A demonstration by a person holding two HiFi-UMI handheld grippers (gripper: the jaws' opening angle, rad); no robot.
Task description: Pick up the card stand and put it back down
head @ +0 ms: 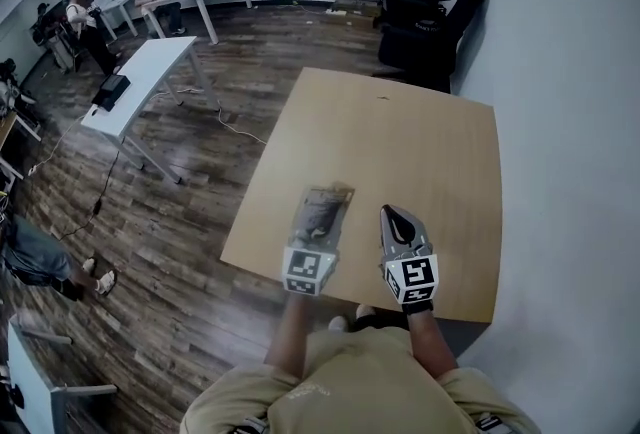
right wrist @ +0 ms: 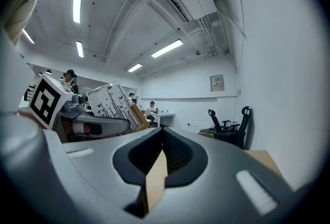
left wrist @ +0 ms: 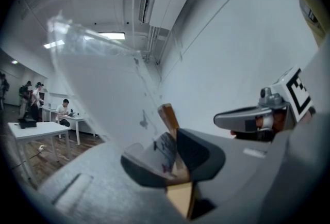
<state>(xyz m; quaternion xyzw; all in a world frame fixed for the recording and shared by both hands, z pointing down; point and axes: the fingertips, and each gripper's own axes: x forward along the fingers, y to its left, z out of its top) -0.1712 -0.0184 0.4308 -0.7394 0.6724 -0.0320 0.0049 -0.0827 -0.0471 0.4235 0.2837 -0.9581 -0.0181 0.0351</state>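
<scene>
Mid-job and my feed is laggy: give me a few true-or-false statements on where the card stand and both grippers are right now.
1. The left gripper is clamped on the card stand. True.
2. The right gripper also grips the card stand. False: its jaws are together with nothing between them.
3. The card stand lies flat at the table's far edge. False: it is over the near part of the table, in the left gripper's jaws.
4. Black office chairs stand beyond the table's far side. True.
</scene>
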